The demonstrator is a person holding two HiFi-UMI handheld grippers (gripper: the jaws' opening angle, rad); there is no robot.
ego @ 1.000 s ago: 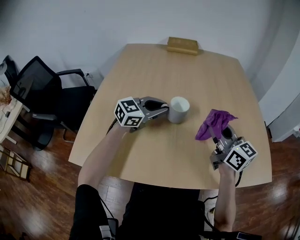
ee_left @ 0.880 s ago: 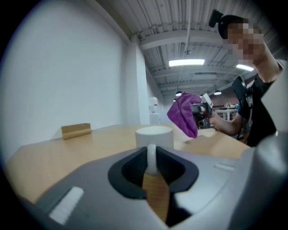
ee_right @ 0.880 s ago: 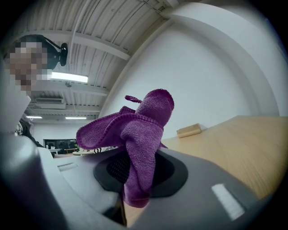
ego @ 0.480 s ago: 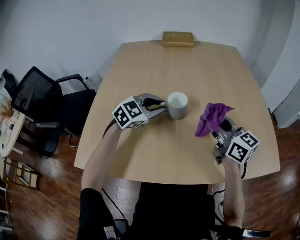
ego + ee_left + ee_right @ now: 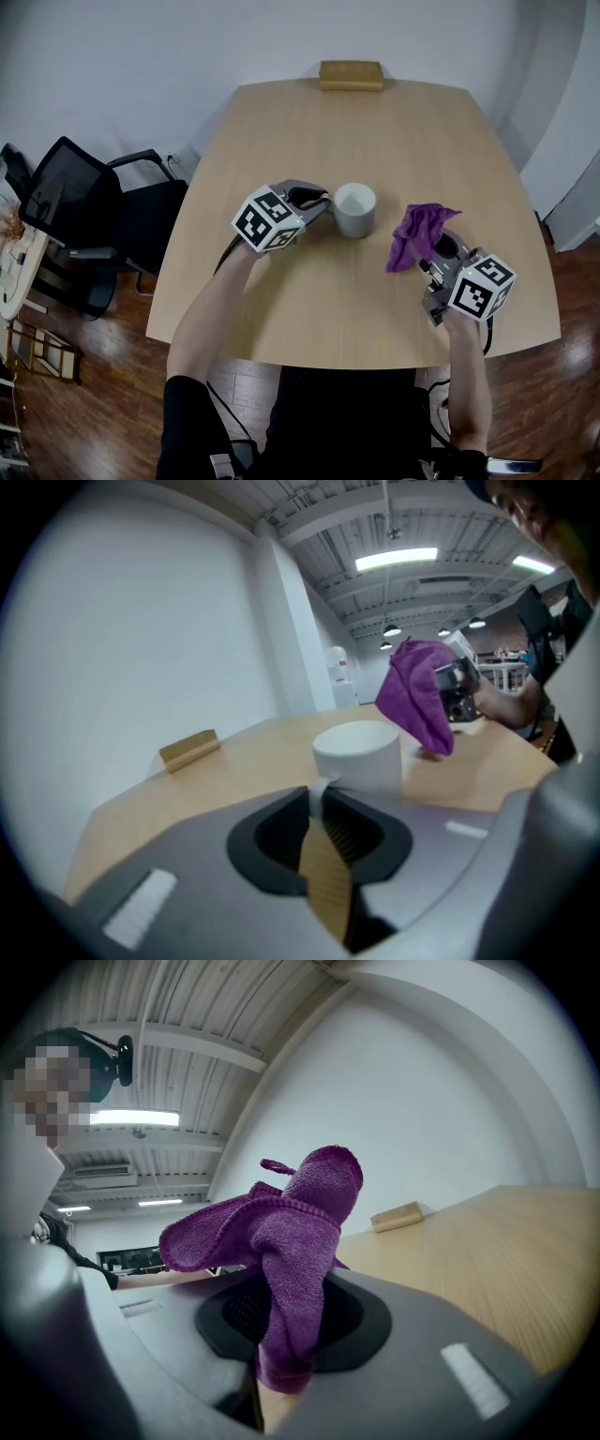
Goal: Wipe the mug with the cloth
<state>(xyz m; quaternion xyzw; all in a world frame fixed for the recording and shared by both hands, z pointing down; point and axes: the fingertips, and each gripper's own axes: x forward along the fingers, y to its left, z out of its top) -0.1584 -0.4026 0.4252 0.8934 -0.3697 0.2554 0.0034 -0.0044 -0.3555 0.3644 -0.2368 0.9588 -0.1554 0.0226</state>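
A white mug [image 5: 354, 208] stands upright near the table's middle. My left gripper [image 5: 322, 199] reaches it from the left. In the left gripper view the mug's handle [image 5: 318, 792] sits between the jaws of the left gripper [image 5: 321, 810], which are closing on it. The mug's body [image 5: 361, 754] stands just beyond the jaws. To the right of the mug, my right gripper [image 5: 433, 255] is shut on a purple cloth [image 5: 417, 234] and holds it above the table, apart from the mug. The cloth [image 5: 292, 1232] bunches upward out of the right gripper [image 5: 281, 1340].
A small wooden block [image 5: 351, 75] lies at the table's far edge. A black office chair [image 5: 89, 202] stands left of the light wooden table [image 5: 309, 309]. Dark wood floor surrounds the table. The person's arms reach in from the near edge.
The left gripper has edged slightly closer to the mug, around its handle. The right gripper still holds the cloth up at about the same spot. The mug has not moved.
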